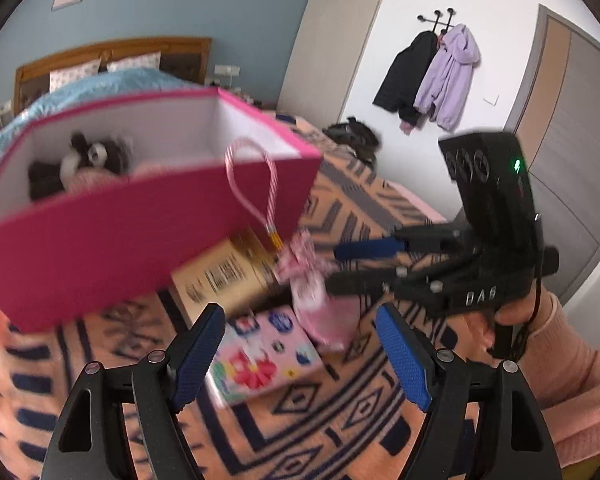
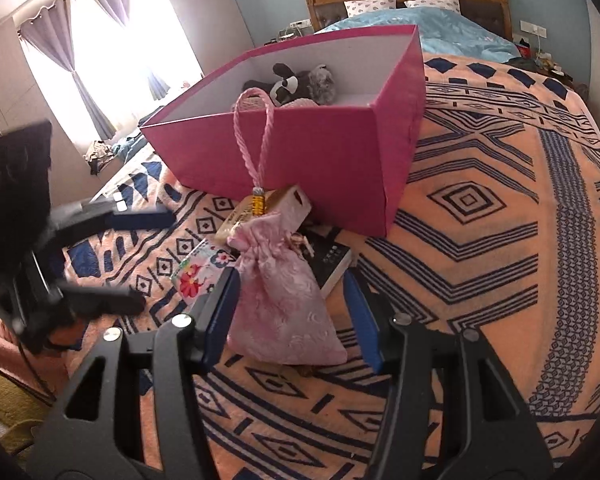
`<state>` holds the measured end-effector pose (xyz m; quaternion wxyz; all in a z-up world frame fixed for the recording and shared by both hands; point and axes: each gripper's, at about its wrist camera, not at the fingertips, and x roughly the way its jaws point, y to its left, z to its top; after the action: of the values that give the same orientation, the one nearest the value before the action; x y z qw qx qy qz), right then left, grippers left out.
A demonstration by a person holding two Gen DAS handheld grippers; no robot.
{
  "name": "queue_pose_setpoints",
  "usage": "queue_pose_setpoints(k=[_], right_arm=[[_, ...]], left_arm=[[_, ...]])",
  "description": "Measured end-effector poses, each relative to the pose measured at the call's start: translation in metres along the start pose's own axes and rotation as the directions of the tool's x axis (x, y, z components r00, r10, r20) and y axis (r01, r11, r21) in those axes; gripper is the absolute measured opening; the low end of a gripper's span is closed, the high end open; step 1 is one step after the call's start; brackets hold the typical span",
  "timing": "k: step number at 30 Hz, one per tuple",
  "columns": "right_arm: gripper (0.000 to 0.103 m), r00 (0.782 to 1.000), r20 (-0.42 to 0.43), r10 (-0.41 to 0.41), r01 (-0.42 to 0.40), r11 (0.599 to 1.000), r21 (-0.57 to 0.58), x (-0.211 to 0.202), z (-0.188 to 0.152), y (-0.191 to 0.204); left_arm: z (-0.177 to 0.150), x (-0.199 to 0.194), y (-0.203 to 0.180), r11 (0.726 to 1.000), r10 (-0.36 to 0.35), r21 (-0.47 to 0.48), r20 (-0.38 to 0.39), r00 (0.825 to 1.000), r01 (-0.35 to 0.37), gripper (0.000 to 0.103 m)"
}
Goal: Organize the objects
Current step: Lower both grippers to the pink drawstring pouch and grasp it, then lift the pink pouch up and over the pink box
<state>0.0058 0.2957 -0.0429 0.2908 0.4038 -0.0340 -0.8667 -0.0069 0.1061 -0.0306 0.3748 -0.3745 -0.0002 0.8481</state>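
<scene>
An open magenta box (image 2: 300, 160) stands on the bed with a black-and-white plush toy (image 2: 296, 84) inside; it also fills the upper left of the left wrist view (image 1: 100, 240). In front of it a pink drawstring pouch (image 2: 280, 312) stands with its cord loop up, between the jaws of my right gripper (image 2: 291, 280). The jaws are open: the right pad is clear of the pouch. My left gripper (image 1: 299, 312) is open above a floral packet (image 1: 260, 356). A gold box (image 1: 228, 276) lies against the magenta box.
A black book (image 2: 334, 264) lies under the pouch. An orange patterned blanket (image 2: 480, 240) covers the bed, with a blue quilt (image 2: 440, 32) by the headboard. Coats (image 1: 432, 76) hang on the wall. A pink sleeve (image 1: 572, 360) holds the right gripper (image 1: 332, 269).
</scene>
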Motion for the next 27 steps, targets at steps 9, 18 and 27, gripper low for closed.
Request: queue_pose_setpoints(k=[9, 18, 27], right_arm=[[0.053, 0.999, -0.019, 0.041, -0.041, 0.999, -0.019, 0.011, 0.002, 0.000], [0.032, 0.996, -0.033, 0.078, -0.078, 0.997, -0.002, 0.014, -0.002, 0.001], [0.027, 0.994, 0.031, 0.102, -0.104, 0.992, 0.075, -0.011, -0.006, 0.003]], left_arm=[[-0.004, 0.015, -0.005, 1.000, -0.024, -0.008, -0.047, 0.999, 0.024, 0.069], [-0.003, 0.023, -0.002, 0.998, -0.051, -0.038, -0.079, 0.996, 0.048, 0.061], [-0.004, 0.021, -0.013, 0.996, -0.087, -0.016, -0.087, 0.992, 0.086, 0.055]])
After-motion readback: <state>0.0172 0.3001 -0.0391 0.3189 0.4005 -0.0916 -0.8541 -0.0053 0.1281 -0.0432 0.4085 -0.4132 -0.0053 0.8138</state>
